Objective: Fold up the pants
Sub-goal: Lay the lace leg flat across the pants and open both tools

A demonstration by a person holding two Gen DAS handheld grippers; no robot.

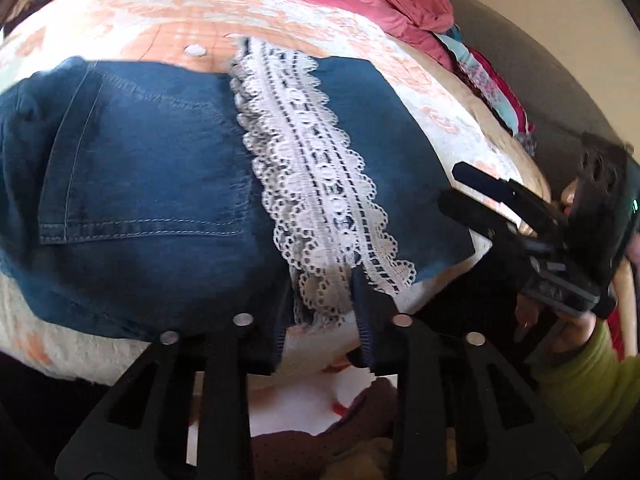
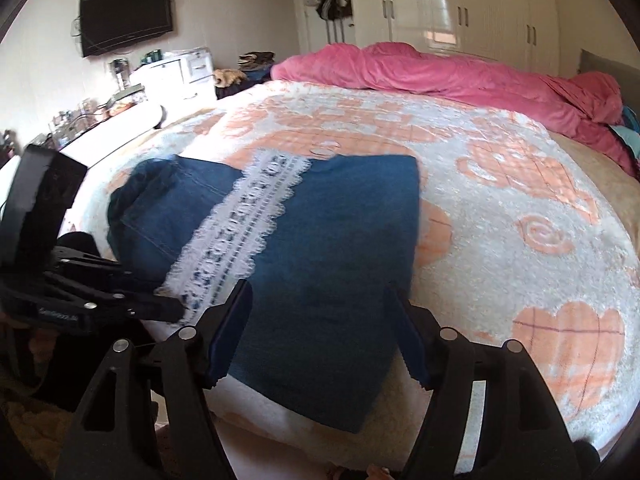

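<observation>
Two grippers work at the near edge of the bed blanket (image 2: 520, 208): the left gripper (image 1: 320, 312) pinches the lace trim (image 1: 320, 184) of the folded denim pants (image 2: 320, 240), while the right gripper (image 2: 316, 336) stands spread over their near corner, gripping nothing. Farther off a pink duvet (image 2: 440, 72) lies bunched; no writing is readable.

Your left black two-finger gripper (image 1: 322, 312) tilts steeply downward, its jaws narrowed to a small gap with lace-edged cloth at the tips; whether they pinch it is unclear. Your right black two-finger gripper (image 2: 320, 328) slants down too, jaws spread wide. A green sleeve (image 1: 592, 384) covers your right forearm.
</observation>
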